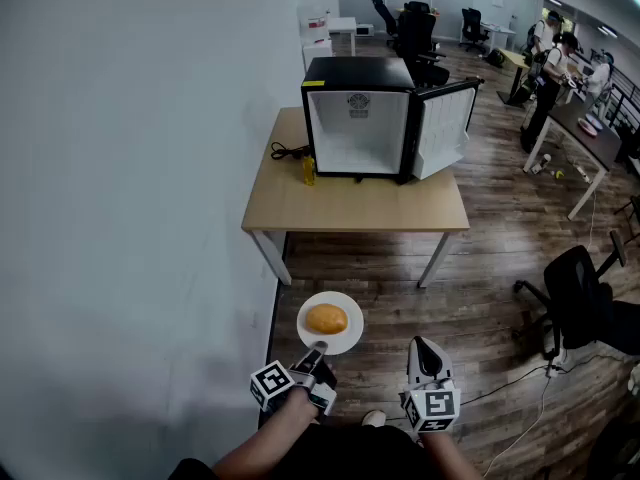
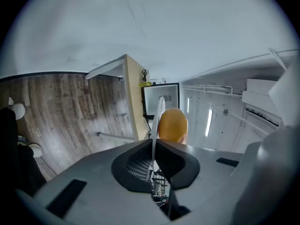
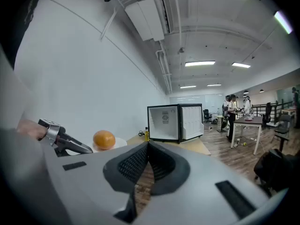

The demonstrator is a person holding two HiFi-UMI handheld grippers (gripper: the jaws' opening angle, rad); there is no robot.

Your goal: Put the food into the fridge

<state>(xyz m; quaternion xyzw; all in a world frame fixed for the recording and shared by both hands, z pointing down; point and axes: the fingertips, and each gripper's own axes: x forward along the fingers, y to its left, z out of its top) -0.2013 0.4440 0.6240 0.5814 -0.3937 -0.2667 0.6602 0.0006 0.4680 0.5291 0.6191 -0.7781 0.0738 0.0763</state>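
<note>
A white plate (image 1: 345,336) with a round orange bun (image 1: 326,319) on it hangs over the wood floor in front of me. My left gripper (image 1: 318,349) is shut on the plate's near rim. In the left gripper view the plate (image 2: 160,108) stands edge-on between the jaws, with the bun (image 2: 172,124) beyond them. My right gripper (image 1: 424,344) is to the right of the plate, shut and holding nothing; its tips (image 3: 148,143) meet. The black mini fridge (image 1: 358,116) stands on a wooden table (image 1: 350,208) ahead, its door swung open to the right and its white inside showing.
A yellow bottle (image 1: 309,171) and a black cable (image 1: 288,151) sit left of the fridge. A white wall (image 1: 130,168) runs along the left. A black office chair (image 1: 585,293) stands at the right. People stand at desks (image 1: 590,133) far back right.
</note>
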